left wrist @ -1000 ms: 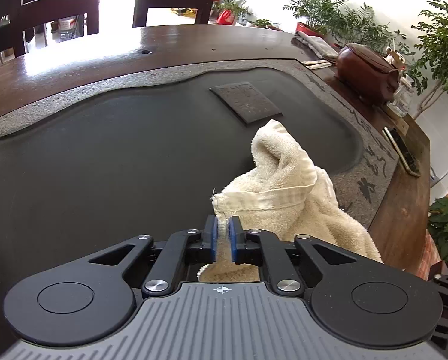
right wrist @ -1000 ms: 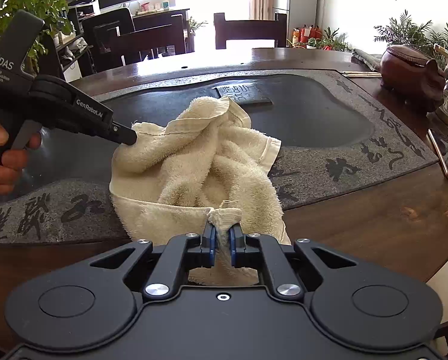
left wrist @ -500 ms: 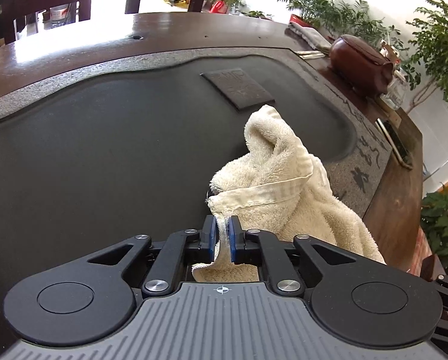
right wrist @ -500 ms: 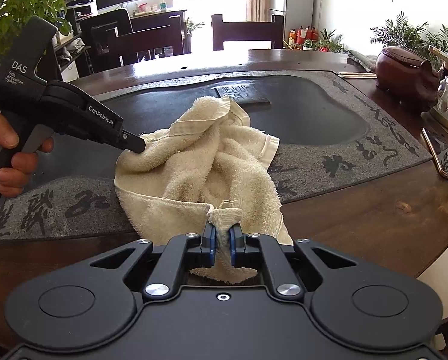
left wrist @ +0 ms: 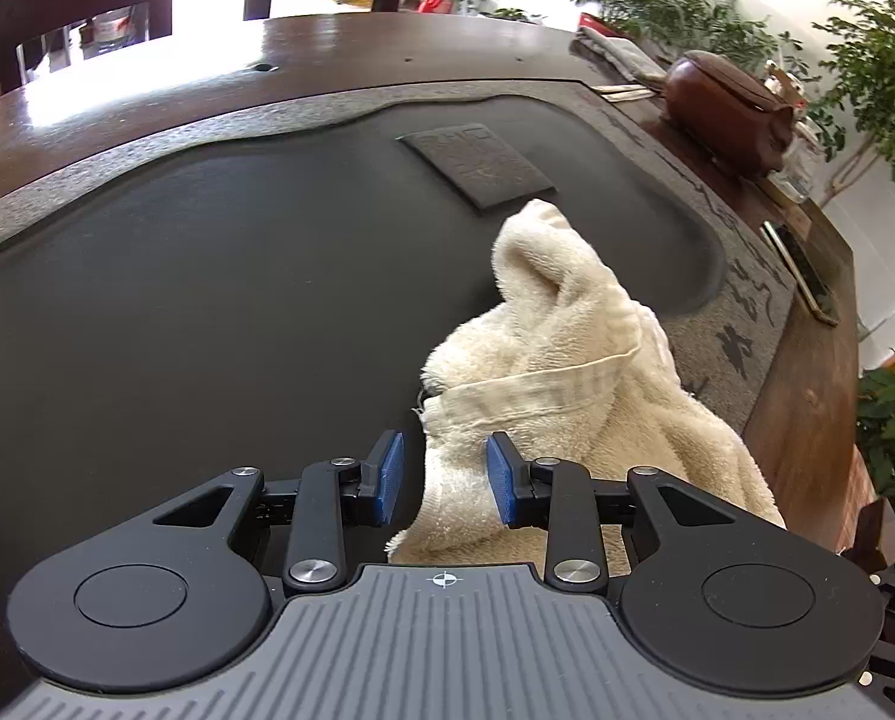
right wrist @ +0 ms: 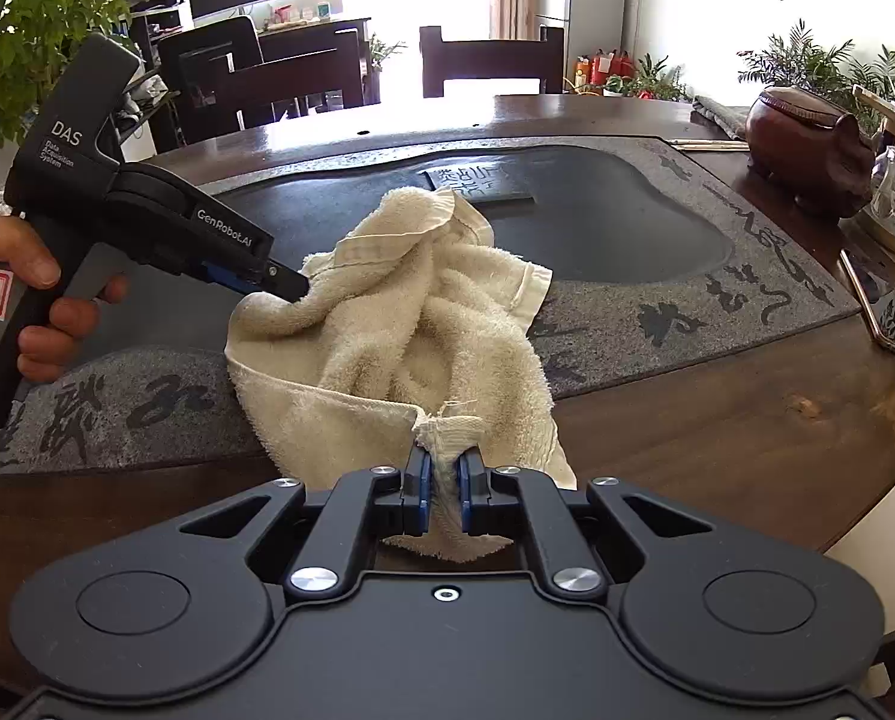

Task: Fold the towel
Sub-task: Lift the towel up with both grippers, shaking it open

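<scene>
Cream towel (right wrist: 423, 324) bunched in a loose heap on the dark stone tea tray (right wrist: 627, 240), near edge hanging over onto the wooden table (right wrist: 717, 420). Right gripper (right wrist: 441, 480) clamped on its frayed near corner. Left gripper (left wrist: 444, 477) just been opening, jaws apart with the hemmed corner loose between them, pads not pressing. Hand (right wrist: 24, 294) on the left gripper's handle
</scene>
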A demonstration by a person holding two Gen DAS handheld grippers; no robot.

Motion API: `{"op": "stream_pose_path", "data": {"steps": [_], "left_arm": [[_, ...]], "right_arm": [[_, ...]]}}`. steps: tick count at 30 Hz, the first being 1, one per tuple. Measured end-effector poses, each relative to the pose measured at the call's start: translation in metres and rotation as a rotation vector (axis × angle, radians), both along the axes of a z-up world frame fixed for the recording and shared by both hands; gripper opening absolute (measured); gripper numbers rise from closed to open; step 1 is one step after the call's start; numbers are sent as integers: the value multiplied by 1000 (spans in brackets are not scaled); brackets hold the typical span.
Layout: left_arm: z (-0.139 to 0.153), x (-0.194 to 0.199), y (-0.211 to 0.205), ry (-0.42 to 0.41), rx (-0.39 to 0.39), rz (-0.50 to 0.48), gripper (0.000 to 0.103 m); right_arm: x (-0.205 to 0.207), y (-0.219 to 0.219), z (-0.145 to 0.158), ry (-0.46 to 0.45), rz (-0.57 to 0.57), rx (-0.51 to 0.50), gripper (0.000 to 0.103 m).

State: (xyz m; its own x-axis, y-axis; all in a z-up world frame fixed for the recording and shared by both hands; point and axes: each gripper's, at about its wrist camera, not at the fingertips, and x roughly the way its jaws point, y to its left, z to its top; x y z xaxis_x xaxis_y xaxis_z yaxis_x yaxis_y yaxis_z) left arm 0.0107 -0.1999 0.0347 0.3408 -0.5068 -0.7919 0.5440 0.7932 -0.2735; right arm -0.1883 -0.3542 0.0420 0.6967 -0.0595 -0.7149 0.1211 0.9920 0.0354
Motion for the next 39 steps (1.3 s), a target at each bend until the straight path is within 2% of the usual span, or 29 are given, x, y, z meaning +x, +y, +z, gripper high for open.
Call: {"op": "stream_pose_path", "data": {"steps": [2,3,4,7,11,15,22,28,39], "left_arm": [[-2,-1,-2,8,-6,-20,32],[-3,-2,-3,15,-10,-28,28],[-5,-2,-4,18,-11,-28,20],[-6,-3,-3,27,-20,-35,11],[0,-10,-1,-17,-15,-35,9],[14,-13,10,-58,-43,21,8],[56,-4,35,-138,-82,140,8],[95,10,57,-198,-110,255,8],[170,44,68,-310,-137,365,8]], "right_arm": [[-1,0,0,-1,1,1,10],[-2,1,0,-2,1,2,10],[-2,0,0,-3,-1,1,10],[-2,0,-1,-4,-7,-1,10],[-2,-3,1,-15,-28,-7,10],[-2,-7,9,-46,-48,-22,10],[15,-21,41,-118,-58,-38,10],[44,-34,81,-208,-39,-66,10],[124,-41,138,-320,-5,-118,10]]}}
